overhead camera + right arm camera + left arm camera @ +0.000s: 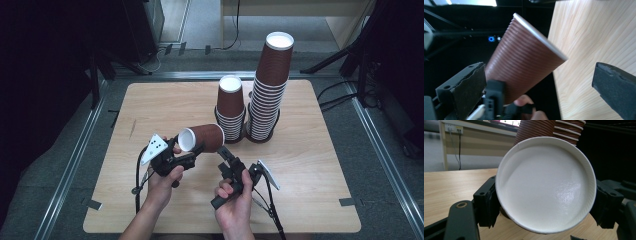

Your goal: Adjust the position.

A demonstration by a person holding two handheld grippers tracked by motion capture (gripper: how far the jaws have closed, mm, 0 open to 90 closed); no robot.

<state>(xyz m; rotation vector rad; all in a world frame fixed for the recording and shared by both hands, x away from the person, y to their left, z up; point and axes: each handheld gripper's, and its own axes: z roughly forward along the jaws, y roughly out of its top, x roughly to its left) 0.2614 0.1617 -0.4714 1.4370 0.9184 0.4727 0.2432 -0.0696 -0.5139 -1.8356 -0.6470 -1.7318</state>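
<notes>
**Brown cup held sideways over the table, two stacks behind**

The left gripper (192,148) clamps a single brown ribbed paper cup (202,138) by its narrow bottom end. The cup lies on its side above the wooden table (310,170), with its base turned toward the person. In the left gripper view the cup's white base (545,184) faces the camera, round and recessed, with a black jaw pressed against each side of it.

The right gripper (226,156) sits just to the right of the cup, its jaws pointing up toward the cup's wide end. In the right gripper view its two black jaws stand far apart with nothing between the pads; the cup's ribbed brown wall (524,60) and white rim show beyond them, and a fingertip of the left hand (522,102) shows at the bottom.

Behind the held cup, near the middle of the table, stand two stacks of the same brown cups, upside down with white bases on top: a shorter stack (230,110) and, touching or just beside it to the right, a taller stack (270,87). Each seems to stand in a dark ring at its foot, though the high view is too small to be sure.

No brand, label or lettering can be read on the cup, the stacks or the grippers; the grey plate on the left gripper (154,148) bears only a few dark dots.
</notes>
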